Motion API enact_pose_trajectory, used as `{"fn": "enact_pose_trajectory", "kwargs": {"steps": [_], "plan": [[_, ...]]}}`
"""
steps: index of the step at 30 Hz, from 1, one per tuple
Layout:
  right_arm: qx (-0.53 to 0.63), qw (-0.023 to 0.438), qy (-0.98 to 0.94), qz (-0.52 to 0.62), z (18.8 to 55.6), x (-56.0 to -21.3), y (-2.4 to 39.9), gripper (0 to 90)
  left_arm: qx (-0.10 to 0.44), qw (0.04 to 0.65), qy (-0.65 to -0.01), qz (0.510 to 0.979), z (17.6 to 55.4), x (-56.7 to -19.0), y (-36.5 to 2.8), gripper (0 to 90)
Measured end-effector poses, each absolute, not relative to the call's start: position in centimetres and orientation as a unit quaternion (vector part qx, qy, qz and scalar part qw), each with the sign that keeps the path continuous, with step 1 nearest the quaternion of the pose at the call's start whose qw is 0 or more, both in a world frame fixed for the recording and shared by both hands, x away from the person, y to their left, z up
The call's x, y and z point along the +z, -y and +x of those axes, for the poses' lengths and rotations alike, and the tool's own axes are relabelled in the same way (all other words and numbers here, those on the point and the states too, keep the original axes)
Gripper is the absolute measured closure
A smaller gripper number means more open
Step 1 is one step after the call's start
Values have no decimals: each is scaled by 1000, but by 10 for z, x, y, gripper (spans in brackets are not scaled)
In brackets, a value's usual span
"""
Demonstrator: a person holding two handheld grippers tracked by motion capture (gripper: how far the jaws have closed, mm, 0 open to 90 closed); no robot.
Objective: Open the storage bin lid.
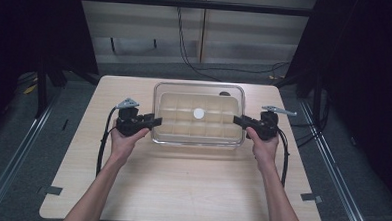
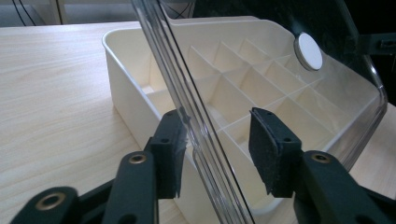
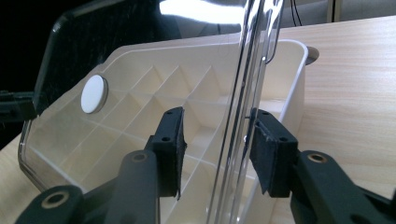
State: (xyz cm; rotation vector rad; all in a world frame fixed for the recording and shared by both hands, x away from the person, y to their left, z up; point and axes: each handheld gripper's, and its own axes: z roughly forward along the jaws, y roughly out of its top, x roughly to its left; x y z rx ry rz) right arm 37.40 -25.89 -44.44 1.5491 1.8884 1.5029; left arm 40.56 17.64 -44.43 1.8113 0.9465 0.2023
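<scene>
Lying with its long axis across the table [image 1: 190,190], side to side before the person, the cream divided box [image 1: 198,123] sat at mid-table under a clear lid [image 1: 199,86] bearing a white round sticker [image 1: 199,113]. The left gripper [image 1: 156,122] and right gripper [image 1: 237,121] flanked its short ends, fingers [image 2: 170,154] partly closed around the lid's edge with gaps showing, not yet clamped. Pale wood surface; grey floor, dark curtains, cables behind.
</scene>
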Motion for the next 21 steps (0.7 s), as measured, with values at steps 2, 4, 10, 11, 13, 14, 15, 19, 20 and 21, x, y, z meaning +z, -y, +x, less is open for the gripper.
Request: {"fn": "enact_pose_trajectory", "kwargs": {"steps": [2,4,10,11,13,14,15,19,20,21], "plan": [[522,136,-653,531,369,-443,261,602,86,520,-390,755,403,-443,-177,601],[525,134,-651,531,366,-444,262,615,89,517,-384,760,402,-442,-177,613],[524,143,-649,532,362,-442,262,617,91,519,-388,756,400,-441,-176,626],[523,144,-649,533,362,-441,262,617,89,521,-388,755,400,-441,-177,630],[522,148,-651,531,361,-439,261,624,87,524,-386,754,400,-441,-178,640],[523,148,-649,532,361,-438,261,631,86,526,-386,752,399,-441,-179,646],[525,148,-648,532,360,-438,261,637,85,529,-386,751,399,-440,-179,652],[532,144,-645,530,358,-436,263,655,80,531,-382,752,398,-439,-182,677],[534,142,-643,530,358,-436,263,658,79,531,-381,753,398,-439,-183,682],[534,143,-643,530,358,-436,263,658,77,532,-381,752,398,-440,-183,686]]}}
